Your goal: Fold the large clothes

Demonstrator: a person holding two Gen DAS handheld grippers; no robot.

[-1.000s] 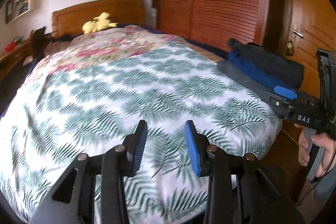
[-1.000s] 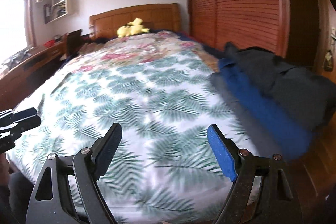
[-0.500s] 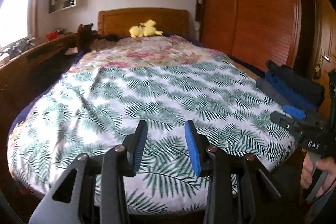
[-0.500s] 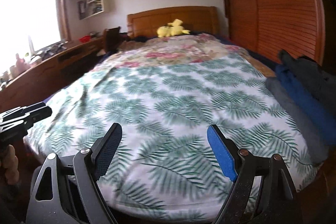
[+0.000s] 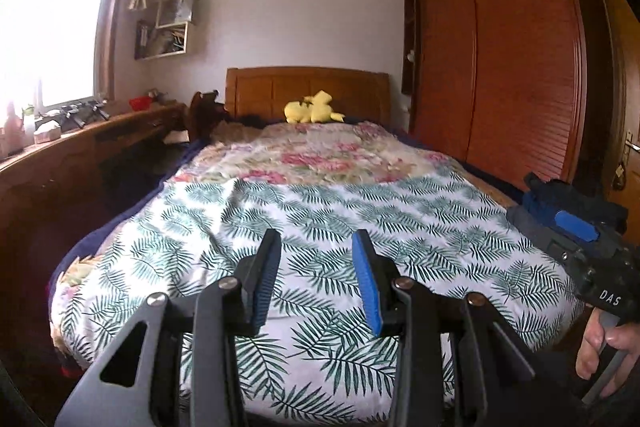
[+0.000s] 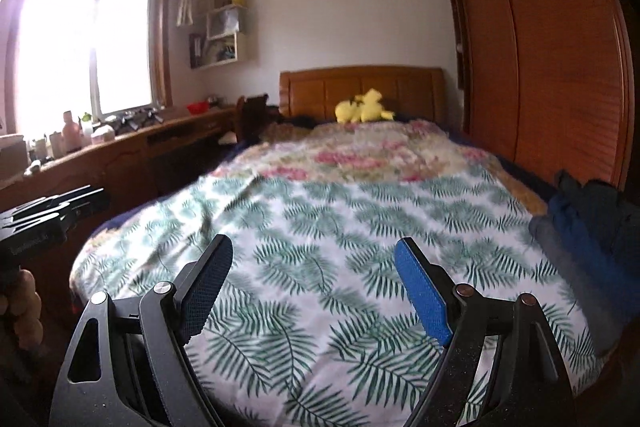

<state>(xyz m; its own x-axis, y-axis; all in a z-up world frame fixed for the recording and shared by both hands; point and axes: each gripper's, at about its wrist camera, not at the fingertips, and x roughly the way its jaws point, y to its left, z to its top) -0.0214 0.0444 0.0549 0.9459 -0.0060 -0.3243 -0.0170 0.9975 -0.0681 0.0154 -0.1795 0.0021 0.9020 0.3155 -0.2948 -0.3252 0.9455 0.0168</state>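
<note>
A pile of clothes, dark [image 5: 568,191] over blue and grey, lies on the right edge of the bed; in the right wrist view the pile [image 6: 588,215] sits at the far right. The bed cover [image 5: 320,203] is white with green leaves. My left gripper [image 5: 317,247] hovers before the foot of the bed, open with a narrow gap and nothing between its pads. My right gripper [image 6: 314,255] stands wide open over the same end, also empty. One blue pad [image 5: 576,225] of the right gripper overlaps the pile in the left wrist view.
A wooden wardrobe [image 5: 520,67] runs along the right of the bed. A long wooden desk [image 6: 120,155] with bottles stands on the left under a bright window [image 6: 80,47]. A yellow plush toy [image 5: 312,107] lies by the headboard. A hand [image 5: 600,347] holds the right gripper's handle.
Both views have pulled back from the bed, risen and swung left. The clothes pile slid toward the right edge and the window and desk came into view. Neither gripper's jaws changed.
</note>
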